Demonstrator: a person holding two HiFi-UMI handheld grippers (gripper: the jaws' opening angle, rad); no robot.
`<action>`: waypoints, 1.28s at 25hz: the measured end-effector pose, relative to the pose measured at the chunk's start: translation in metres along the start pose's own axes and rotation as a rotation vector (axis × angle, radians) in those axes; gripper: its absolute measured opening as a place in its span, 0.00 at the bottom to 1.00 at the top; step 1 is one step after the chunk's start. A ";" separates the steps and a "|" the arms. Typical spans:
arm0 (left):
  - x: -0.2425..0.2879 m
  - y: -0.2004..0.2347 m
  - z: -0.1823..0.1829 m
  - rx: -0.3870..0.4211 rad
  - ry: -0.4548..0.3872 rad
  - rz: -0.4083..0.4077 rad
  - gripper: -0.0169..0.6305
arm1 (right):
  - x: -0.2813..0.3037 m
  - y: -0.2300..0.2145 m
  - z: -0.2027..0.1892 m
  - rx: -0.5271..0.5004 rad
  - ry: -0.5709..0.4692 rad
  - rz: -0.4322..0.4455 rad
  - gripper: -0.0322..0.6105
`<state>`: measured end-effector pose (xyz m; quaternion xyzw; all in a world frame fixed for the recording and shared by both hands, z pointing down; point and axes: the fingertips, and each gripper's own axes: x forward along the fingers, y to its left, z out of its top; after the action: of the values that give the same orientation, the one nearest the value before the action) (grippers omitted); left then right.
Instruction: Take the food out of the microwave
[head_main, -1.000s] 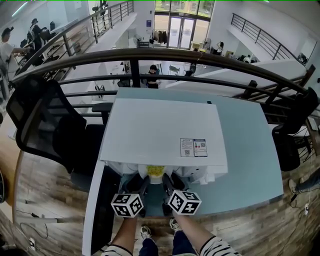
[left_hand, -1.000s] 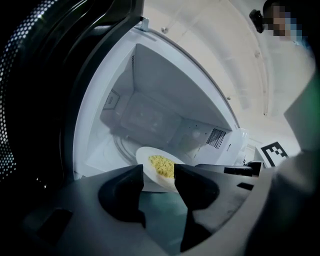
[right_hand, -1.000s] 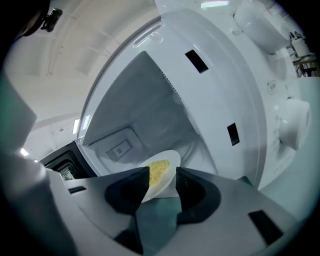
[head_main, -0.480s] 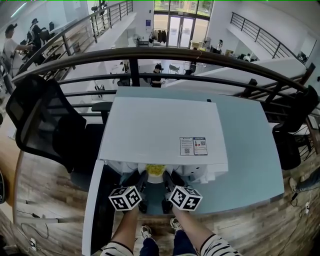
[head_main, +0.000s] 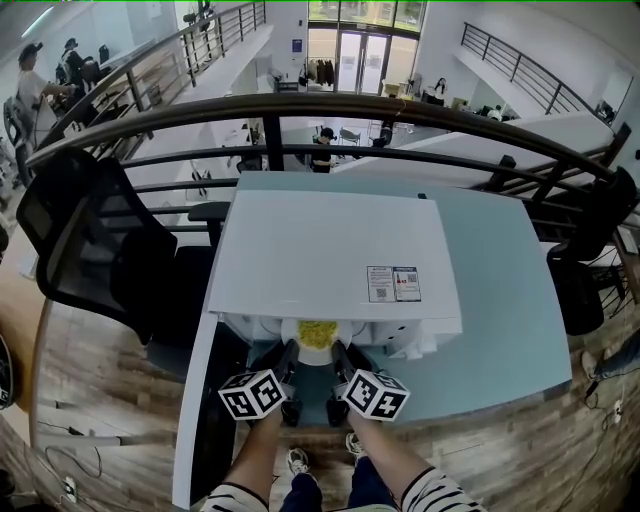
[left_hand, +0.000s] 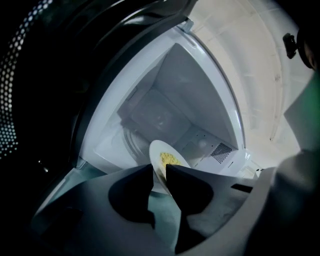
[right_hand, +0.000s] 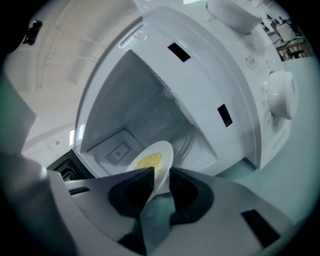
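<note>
A white plate (head_main: 316, 347) with yellow food (head_main: 317, 332) sits at the mouth of the open white microwave (head_main: 335, 255). My left gripper (head_main: 291, 353) has its jaws closing on the plate's left rim, and my right gripper (head_main: 338, 353) has its jaws closing on the right rim. In the left gripper view the plate (left_hand: 161, 151) stands edge-on between the jaws of the gripper (left_hand: 160, 172), which pinch its rim, with the food (left_hand: 169, 159) just beyond. The right gripper view shows the plate (right_hand: 163, 150) held the same way by the gripper (right_hand: 161, 173), the food (right_hand: 148, 161) on top.
The microwave stands on a teal table (head_main: 500, 300) with its door (head_main: 200, 400) swung open to the left. Its control knob (right_hand: 280, 95) is on the right of the cavity. A black office chair (head_main: 80, 240) stands left of the table, with a railing (head_main: 330, 110) behind.
Both pairs of jaws have narrowed onto the plate's rim. The marker cubes have rolled slightly. The plate shows a little more from under the microwave's front edge.
</note>
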<state>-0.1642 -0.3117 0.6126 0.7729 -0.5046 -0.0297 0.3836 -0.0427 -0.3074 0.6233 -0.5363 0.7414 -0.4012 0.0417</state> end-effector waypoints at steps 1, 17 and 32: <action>-0.003 -0.002 0.000 0.001 -0.002 -0.004 0.17 | -0.003 0.002 0.001 0.002 -0.009 0.000 0.21; -0.061 -0.039 -0.023 0.028 0.031 -0.085 0.15 | -0.081 0.019 -0.015 0.027 -0.115 -0.068 0.19; -0.124 -0.082 -0.066 0.021 0.002 -0.055 0.15 | -0.158 0.022 -0.034 0.003 -0.058 -0.026 0.19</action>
<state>-0.1344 -0.1594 0.5656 0.7906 -0.4829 -0.0342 0.3750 -0.0101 -0.1554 0.5740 -0.5573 0.7322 -0.3870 0.0588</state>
